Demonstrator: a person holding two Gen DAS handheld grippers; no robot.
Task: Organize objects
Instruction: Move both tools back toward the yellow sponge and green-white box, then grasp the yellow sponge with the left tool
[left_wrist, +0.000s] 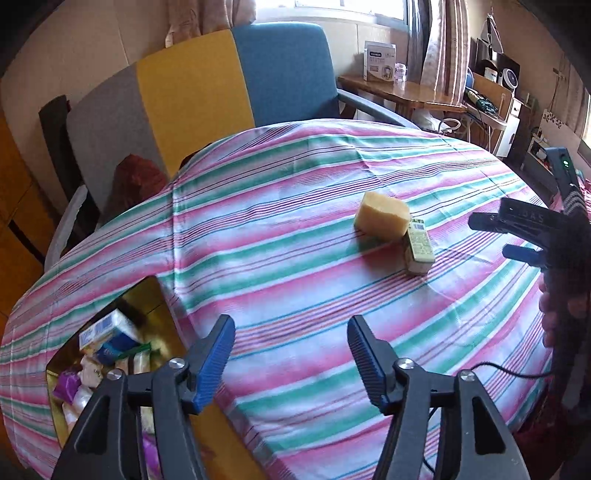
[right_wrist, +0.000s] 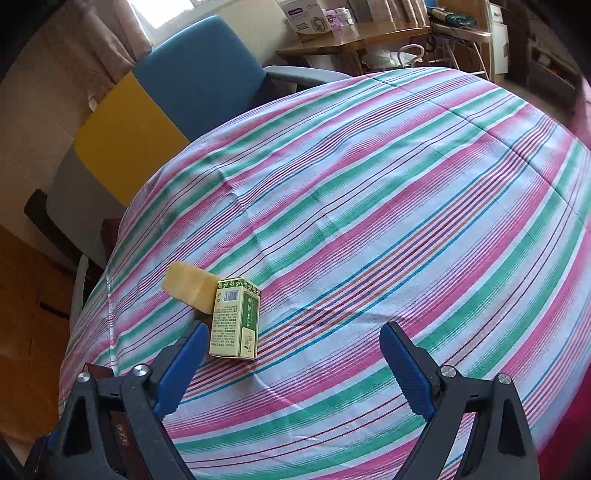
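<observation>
A yellow sponge block (left_wrist: 382, 216) (right_wrist: 190, 286) lies on the striped cloth, touching a small green carton (left_wrist: 417, 245) (right_wrist: 236, 321) that lies on its side. My left gripper (left_wrist: 291, 325) hovers open over bare cloth, well short of both, with nothing between its fingers. Beside its left finger is a gold-lined box (left_wrist: 147, 299) holding several packets. My right gripper (right_wrist: 295, 332) stands open just behind the carton, which sits close ahead of its left finger (right_wrist: 184, 362) without touching the pads. In the left wrist view the right gripper (left_wrist: 491, 236) comes in from the right edge.
The striped cloth (left_wrist: 295, 166) covers a round table. A blue, yellow and grey chair (left_wrist: 236, 81) stands behind it with a dark red bundle (left_wrist: 136, 181) on the seat. A wooden side table (left_wrist: 402, 92) carries a white box. A black cable (left_wrist: 509, 371) trails over the cloth at right.
</observation>
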